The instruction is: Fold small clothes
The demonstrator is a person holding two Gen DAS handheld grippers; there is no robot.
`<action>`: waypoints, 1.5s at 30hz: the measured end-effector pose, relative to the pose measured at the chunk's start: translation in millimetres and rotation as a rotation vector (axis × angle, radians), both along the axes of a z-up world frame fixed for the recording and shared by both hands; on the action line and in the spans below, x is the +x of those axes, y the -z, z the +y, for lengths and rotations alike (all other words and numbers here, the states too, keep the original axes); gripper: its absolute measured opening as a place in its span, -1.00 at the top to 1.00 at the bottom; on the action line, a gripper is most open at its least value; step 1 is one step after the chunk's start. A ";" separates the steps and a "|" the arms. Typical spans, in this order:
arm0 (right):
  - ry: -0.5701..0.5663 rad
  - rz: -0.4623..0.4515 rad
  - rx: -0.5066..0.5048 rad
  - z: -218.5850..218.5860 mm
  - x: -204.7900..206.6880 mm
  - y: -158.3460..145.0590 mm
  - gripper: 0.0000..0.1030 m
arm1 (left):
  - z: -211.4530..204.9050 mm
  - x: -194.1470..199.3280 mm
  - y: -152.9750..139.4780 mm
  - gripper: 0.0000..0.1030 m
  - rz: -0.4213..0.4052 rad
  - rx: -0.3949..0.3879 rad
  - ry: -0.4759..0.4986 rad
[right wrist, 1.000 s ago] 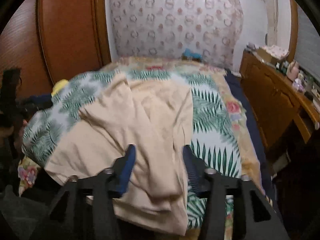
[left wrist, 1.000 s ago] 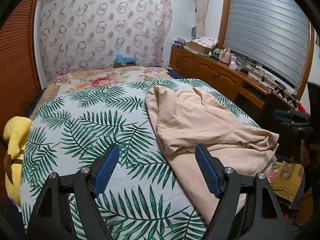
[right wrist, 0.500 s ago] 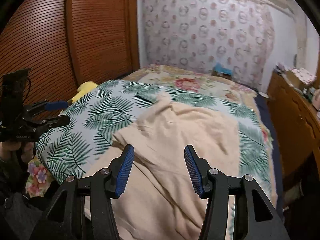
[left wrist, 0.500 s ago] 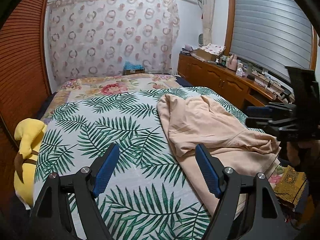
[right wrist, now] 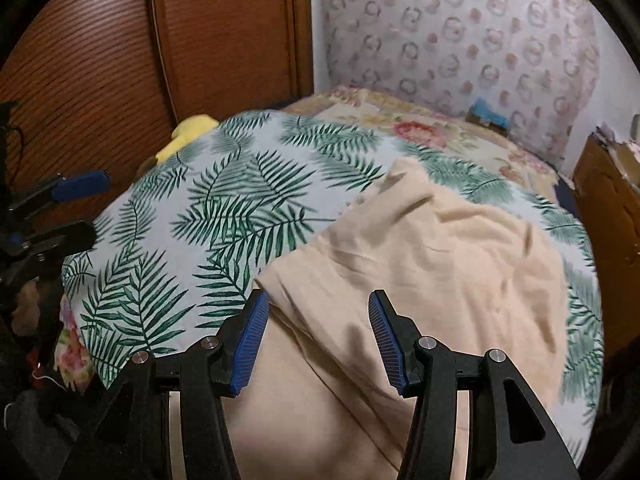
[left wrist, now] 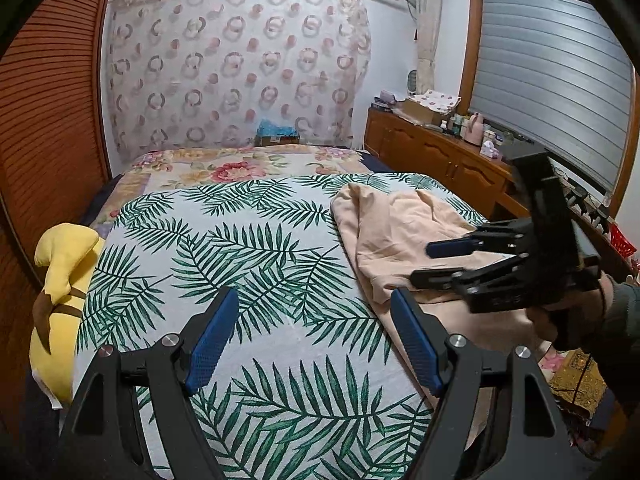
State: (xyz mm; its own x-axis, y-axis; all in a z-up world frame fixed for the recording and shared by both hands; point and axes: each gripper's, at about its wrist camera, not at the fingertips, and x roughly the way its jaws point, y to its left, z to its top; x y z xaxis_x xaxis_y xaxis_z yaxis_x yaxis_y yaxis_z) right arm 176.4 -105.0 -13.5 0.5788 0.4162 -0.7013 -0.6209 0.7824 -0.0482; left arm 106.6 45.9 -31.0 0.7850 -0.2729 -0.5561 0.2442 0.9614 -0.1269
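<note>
A crumpled peach garment (left wrist: 396,232) lies on the right side of the palm-leaf bedspread (left wrist: 240,248); in the right wrist view the garment (right wrist: 440,264) fills the near right. My left gripper (left wrist: 312,300) is open and empty, above the bedspread just left of the garment. My right gripper (right wrist: 318,300) is open and empty, hovering over the garment's near folded edge; it also shows in the left wrist view (left wrist: 424,262) above the garment. The left gripper shows at the left edge of the right wrist view (right wrist: 90,204).
A yellow plush toy (left wrist: 60,280) lies at the bed's left edge by the wooden wardrobe (right wrist: 120,60). A wooden dresser (left wrist: 440,156) with clutter runs along the right wall. A floral quilt (left wrist: 240,164) covers the bed's far end.
The right gripper has swung in over the garment and now shows large in the left wrist view. The left gripper has pulled back and risen slightly. Both stay open.
</note>
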 end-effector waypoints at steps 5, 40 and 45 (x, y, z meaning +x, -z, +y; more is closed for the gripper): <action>-0.028 0.032 -0.029 21.0 12.3 9.3 -0.05 | -0.5 -0.2 3.0 -0.53 0.007 -0.002 0.002; 0.508 -0.077 -0.030 -146.1 108.6 -64.5 0.09 | -16.9 9.1 26.6 -0.53 0.066 0.010 0.041; 0.389 -0.069 0.058 -161.5 23.1 -64.4 0.09 | -30.4 4.2 30.1 -0.53 0.073 0.009 0.081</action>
State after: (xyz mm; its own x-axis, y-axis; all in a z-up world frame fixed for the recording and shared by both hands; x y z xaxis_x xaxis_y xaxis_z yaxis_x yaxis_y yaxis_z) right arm 199.5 -266.5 50.8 0.7459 0.1940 -0.6372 -0.2743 0.9612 -0.0284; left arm 110.8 15.5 -61.1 0.7178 -0.3288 -0.6138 0.3118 0.9399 -0.1389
